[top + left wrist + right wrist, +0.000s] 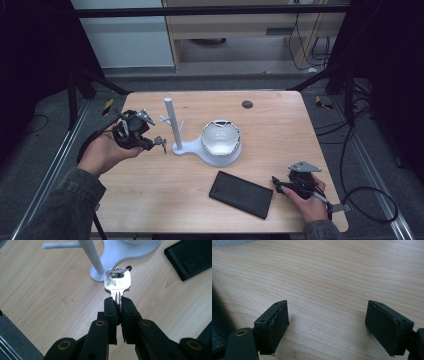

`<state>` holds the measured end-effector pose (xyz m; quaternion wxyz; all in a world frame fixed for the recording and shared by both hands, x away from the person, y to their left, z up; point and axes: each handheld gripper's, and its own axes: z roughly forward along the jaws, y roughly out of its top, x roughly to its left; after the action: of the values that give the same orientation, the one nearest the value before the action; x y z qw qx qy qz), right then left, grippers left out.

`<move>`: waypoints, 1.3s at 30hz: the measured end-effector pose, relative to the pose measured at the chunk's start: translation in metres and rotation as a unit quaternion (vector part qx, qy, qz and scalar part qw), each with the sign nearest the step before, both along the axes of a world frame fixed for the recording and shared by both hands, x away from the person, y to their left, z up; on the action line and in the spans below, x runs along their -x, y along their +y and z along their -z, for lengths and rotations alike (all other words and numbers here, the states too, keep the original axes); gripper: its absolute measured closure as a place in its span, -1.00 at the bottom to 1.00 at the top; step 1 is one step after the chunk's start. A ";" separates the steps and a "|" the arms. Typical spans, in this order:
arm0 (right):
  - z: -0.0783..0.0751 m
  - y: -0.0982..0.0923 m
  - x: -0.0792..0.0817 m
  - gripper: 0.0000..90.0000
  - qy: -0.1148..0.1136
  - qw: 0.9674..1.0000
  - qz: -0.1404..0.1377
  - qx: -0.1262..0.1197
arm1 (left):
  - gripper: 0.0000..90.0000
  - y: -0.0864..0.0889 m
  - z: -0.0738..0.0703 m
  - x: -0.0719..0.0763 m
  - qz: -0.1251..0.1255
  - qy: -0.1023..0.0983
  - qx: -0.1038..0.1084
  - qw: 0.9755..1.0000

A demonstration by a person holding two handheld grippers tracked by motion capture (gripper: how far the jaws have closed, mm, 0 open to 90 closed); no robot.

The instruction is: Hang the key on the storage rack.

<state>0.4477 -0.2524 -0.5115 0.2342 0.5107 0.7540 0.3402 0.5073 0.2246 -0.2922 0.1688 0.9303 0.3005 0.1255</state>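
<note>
A silver key (117, 285) on a small ring (124, 269) sticks out of my left gripper (117, 303), whose jaws are shut on its blade. From above, that gripper (152, 143) is held over the table's left part, the key (161, 141) pointing at a white stand. The stand has an upright post (171, 122) with short side pegs (165, 119) and a flat base (192, 148) carrying a white bowl (221, 139). My right gripper (276, 183) rests low at the front right, jaws wide open (325, 322) over bare wood, holding nothing.
A flat black case (241, 194) lies at the table's front, just left of the right gripper; its edge (218, 327) shows beside the right jaws. A round dark grommet (247, 104) sits near the wooden table's (280, 130) far edge. Cables trail off both sides.
</note>
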 end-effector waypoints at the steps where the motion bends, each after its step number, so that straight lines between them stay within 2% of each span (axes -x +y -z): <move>1: 0.000 0.000 0.000 -0.58 -0.001 1.000 -0.002 0.002 | 0.86 0.000 -0.004 -0.003 -0.002 -0.002 -0.003 1.000; 17: 0.000 0.000 -0.001 -0.59 -0.001 1.000 -0.004 0.002 | 0.86 0.005 -0.028 -0.017 -0.022 -0.009 0.001 1.000; 31: 0.000 0.001 -0.001 -0.59 -0.002 1.000 -0.004 0.000 | 0.86 0.003 -0.037 -0.026 -0.028 -0.010 -0.007 1.000; 39: 0.000 0.001 -0.001 -0.59 0.000 1.000 -0.004 0.000 | 0.86 0.001 -0.035 -0.030 -0.031 -0.007 -0.011 0.999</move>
<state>0.4482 -0.2519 -0.5117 0.2329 0.5075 0.7560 0.3416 0.5375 0.2254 -0.2574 0.1564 0.9215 0.3267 0.1401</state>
